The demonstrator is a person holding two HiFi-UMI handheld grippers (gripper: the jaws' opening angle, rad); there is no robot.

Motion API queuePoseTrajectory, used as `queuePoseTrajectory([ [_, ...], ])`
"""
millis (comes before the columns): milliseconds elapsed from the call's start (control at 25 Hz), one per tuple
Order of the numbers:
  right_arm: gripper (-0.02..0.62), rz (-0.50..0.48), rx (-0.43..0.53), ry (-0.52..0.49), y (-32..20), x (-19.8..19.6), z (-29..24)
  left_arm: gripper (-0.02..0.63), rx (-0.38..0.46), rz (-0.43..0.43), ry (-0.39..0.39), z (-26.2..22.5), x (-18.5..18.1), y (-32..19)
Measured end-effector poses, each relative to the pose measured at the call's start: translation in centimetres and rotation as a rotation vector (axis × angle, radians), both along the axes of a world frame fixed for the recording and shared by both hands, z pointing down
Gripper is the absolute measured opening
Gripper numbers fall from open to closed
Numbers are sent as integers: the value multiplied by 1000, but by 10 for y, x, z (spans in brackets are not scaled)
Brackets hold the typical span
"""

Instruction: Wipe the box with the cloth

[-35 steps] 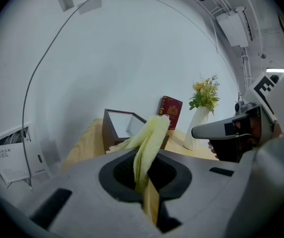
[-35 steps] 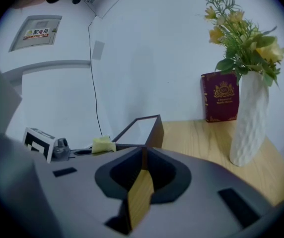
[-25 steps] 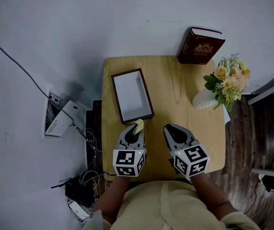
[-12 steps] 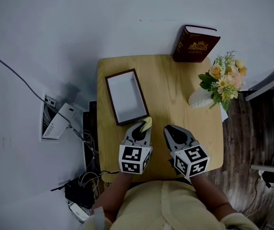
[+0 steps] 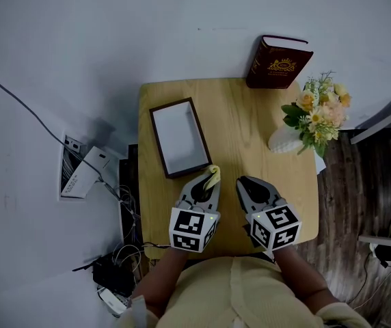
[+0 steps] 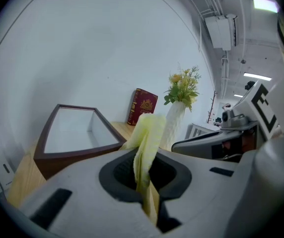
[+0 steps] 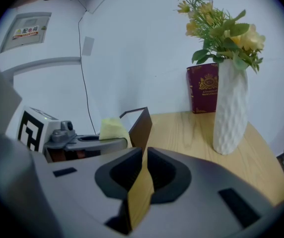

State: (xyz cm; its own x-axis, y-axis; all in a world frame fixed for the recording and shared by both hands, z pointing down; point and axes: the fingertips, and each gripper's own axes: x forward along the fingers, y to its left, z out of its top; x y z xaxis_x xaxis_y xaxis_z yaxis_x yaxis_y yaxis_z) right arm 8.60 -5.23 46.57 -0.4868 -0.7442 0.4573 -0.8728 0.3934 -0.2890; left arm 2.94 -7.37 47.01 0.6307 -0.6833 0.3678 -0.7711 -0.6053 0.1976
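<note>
While it stands pinched, pale yellow cloth (image 6: 149, 138), brown-rimmed box (image 5: 180, 137), white inside.

Left gripper drifts right along the box

I see my left gripper (image 5: 208, 180), pinching the yellow cloth (image 5: 213, 175), now sitting closer to the right gripper (image 5: 247, 184). The cloth tip has moved from the box's (image 5: 180, 139) near edge to just off its near right corner.

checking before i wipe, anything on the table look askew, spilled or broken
Nothing is spilled or broken. The box lies a little skewed to the edges of the table, and the book stands right at the far edge. The vase is upright.
</note>
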Motion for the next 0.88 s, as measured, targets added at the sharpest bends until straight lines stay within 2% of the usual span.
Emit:
queuePoseTrajectory([
  [280,50,-50,34,9,-11,-9,-9,29,56,0,37,-34,-13,11],
  [480,51,-121,62,32,-26,-24,-15,28,83,-64,28,-46,-41,14],
  [600,51,-193,74,48,-33,-40,-14,28,82,-105,46,-48,-58,15],
  [760,55,-281,74,71,-38,-60,-8,28,102,-141,30,-48,-77,18],
  [880,118,-327,65,72,-40,-72,-4,28,92,-155,53,-47,-87,21],
])
